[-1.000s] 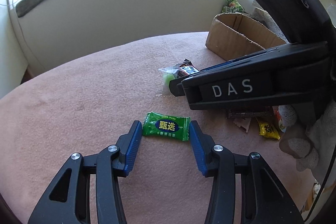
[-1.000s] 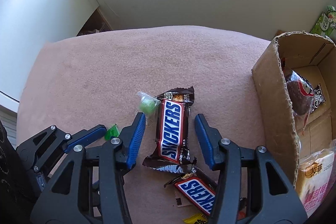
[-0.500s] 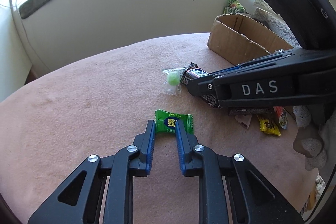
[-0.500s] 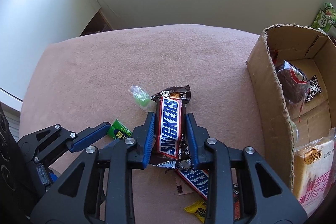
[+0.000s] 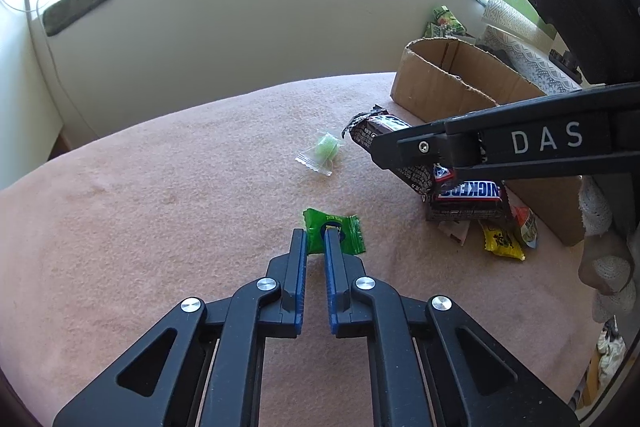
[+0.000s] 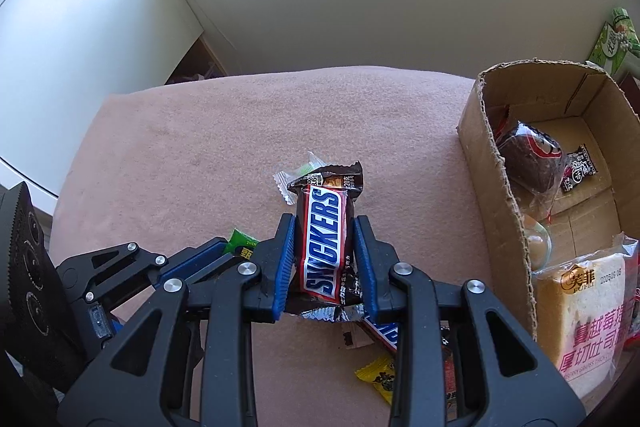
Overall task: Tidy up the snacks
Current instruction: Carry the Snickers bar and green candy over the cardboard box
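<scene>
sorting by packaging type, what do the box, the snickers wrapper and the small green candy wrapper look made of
Box: brown corrugated cardboard, matte; its torn top rim looks ragged.
Snickers wrapper: glossy printed film, probably foil-lined plastic; crinkled silver shows at the lower end, between the right tongs.
Green candy wrapper: shiny thin plastic film with crimped ends, creased where the left tongs pinch it.
</scene>
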The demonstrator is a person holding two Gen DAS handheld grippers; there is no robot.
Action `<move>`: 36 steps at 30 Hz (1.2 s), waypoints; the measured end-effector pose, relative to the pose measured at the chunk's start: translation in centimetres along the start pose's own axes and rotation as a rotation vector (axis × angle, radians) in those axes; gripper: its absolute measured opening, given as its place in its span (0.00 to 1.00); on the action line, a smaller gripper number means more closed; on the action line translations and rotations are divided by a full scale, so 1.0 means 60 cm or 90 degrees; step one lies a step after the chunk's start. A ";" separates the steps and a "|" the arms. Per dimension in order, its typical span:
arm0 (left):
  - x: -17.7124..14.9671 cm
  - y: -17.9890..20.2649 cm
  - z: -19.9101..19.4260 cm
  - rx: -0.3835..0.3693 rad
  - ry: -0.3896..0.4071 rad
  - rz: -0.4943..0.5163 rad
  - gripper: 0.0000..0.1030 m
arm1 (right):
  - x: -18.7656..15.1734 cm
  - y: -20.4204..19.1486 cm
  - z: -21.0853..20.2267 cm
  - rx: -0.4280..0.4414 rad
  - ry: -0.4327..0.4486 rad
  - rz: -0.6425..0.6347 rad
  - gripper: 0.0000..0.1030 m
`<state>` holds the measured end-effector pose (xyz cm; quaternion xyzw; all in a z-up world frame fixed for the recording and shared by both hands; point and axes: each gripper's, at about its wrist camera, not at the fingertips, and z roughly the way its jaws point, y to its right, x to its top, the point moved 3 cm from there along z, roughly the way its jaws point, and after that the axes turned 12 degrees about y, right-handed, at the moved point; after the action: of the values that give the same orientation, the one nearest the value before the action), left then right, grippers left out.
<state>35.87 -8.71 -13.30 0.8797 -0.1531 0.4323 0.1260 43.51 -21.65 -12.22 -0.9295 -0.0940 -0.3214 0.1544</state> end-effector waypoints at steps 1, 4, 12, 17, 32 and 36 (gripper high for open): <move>0.001 -0.001 0.000 -0.002 0.000 -0.003 0.07 | 0.000 0.000 -0.002 0.001 0.000 -0.001 0.30; 0.002 -0.001 0.014 -0.007 -0.019 -0.011 0.17 | 0.000 -0.006 -0.004 0.003 0.002 0.001 0.30; 0.007 0.024 0.040 0.012 -0.031 0.010 0.57 | 0.000 -0.013 -0.006 0.005 0.009 -0.001 0.30; 0.004 0.046 0.045 0.015 -0.029 0.060 0.31 | 0.000 -0.007 -0.009 0.002 0.009 0.001 0.30; 0.002 0.018 0.009 0.012 -0.009 0.014 0.11 | 0.003 0.008 -0.042 0.006 0.035 0.008 0.30; 0.011 0.018 -0.013 0.007 0.010 0.010 0.05 | 0.006 0.012 -0.065 0.011 0.052 0.012 0.29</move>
<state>35.29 -9.54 -12.24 0.8755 -0.1567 0.4412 0.1191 41.78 -23.65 -9.23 -0.9151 -0.0816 -0.3569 0.1689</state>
